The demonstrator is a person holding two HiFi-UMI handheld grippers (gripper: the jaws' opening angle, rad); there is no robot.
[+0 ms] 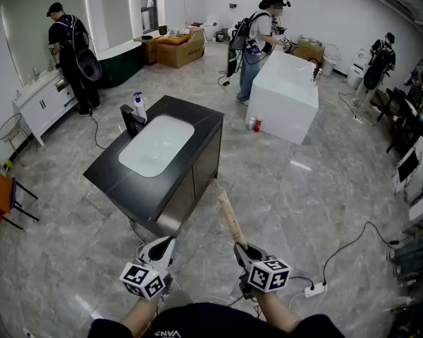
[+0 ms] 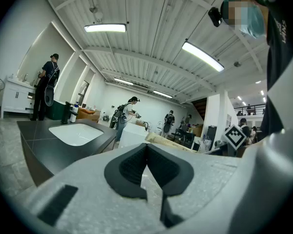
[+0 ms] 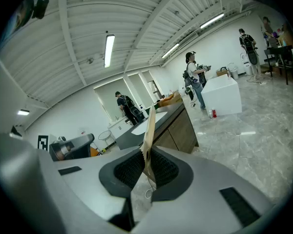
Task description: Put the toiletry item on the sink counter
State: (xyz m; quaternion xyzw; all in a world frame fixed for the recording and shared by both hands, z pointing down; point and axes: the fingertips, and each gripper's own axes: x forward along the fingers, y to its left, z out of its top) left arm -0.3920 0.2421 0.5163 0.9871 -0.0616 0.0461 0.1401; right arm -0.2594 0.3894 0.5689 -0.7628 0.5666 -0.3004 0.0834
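Note:
A long flat tan packet, the toiletry item, sticks up and forward from my right gripper, which is shut on its lower end. In the right gripper view the packet stands edge-on between the pads. My left gripper hangs beside it, shut with nothing in it; its jaws meet at the tips. The black sink counter with a white basin stands ahead and to the left, a short way from both grippers.
A white spray bottle and a black faucet stand at the counter's far left edge. A white bathtub with a person beside it is at the back right. A power strip and cable lie on the floor to the right.

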